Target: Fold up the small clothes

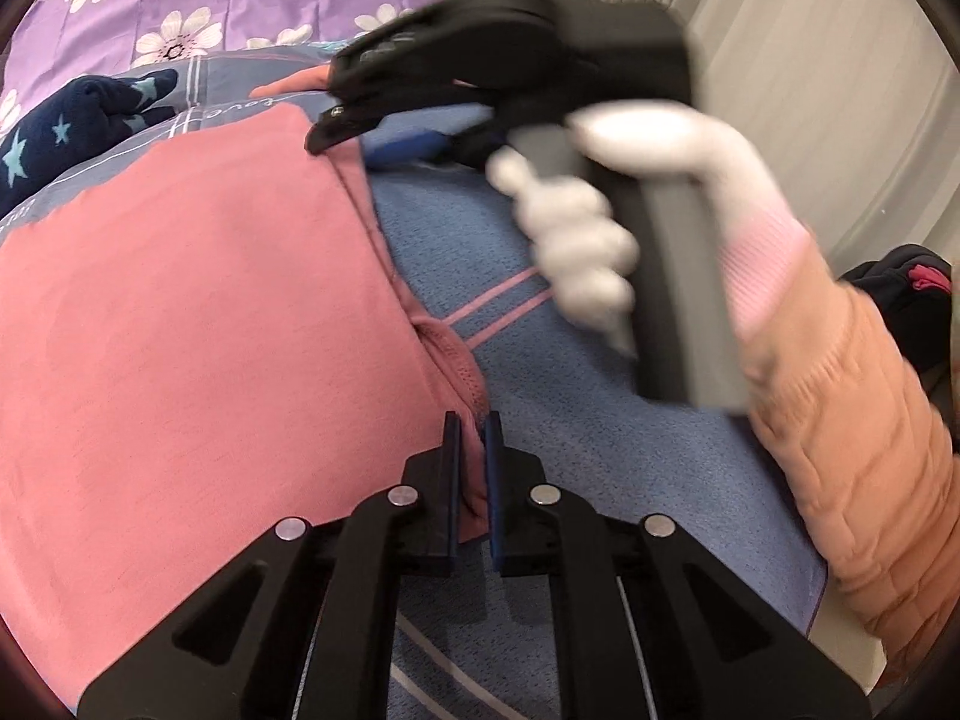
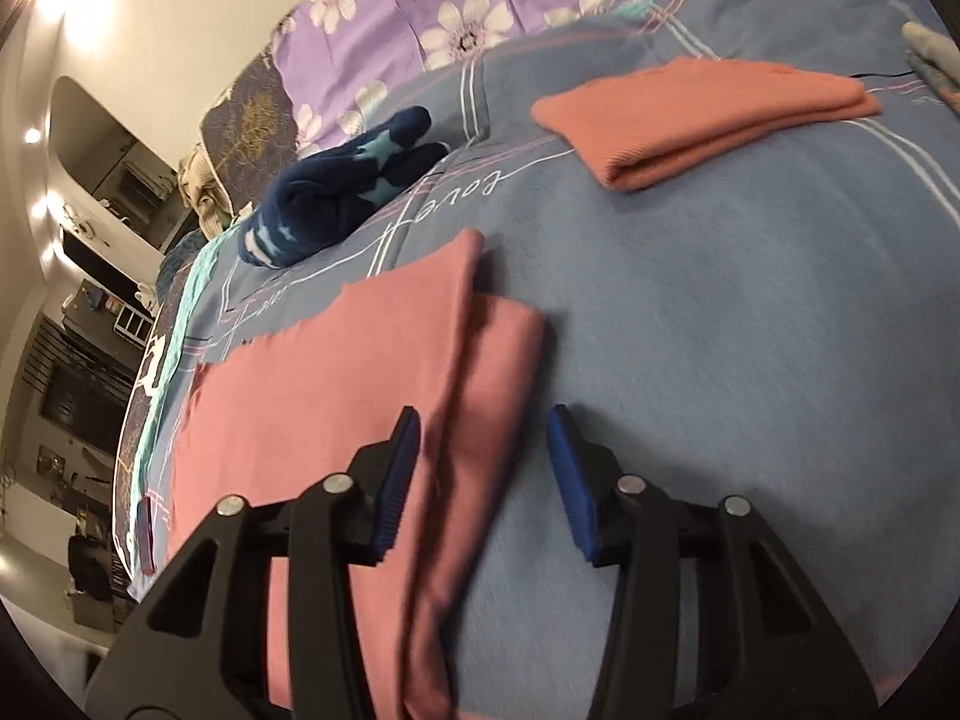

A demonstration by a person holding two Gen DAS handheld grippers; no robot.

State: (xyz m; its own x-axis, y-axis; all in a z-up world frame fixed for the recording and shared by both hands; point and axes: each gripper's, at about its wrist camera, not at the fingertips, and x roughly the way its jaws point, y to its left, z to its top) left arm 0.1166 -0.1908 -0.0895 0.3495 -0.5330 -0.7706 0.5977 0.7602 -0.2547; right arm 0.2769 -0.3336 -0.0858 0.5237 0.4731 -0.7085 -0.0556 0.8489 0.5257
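1. Across most of both views spreads the blue checked bed cover, the flat, soft working surface for the folding. A purple flowered sheet lies along the top of the frame.
2. Left of centre in the right wrist view lies the pink garment, doubled over lengthwise, with its folded edge running down toward the bottom of the frame. It looks partly folded, not finished.
3. At upper right sits a folded salmon piece, set well apart, probably to keep done items out of the way.
4. At upper left, a navy star-patterned item is bunched up, apparently waiting its turn.
5. At the bottom centre of the left wrist view, the left gripper is pinching the pink garment's edge, likely anchoring that corner for the next fold.
6. At the bottom of its own view, the right gripper stands spread, with the garment's folded edge between the jaws but not pressed. A white-gloved hand steers it.
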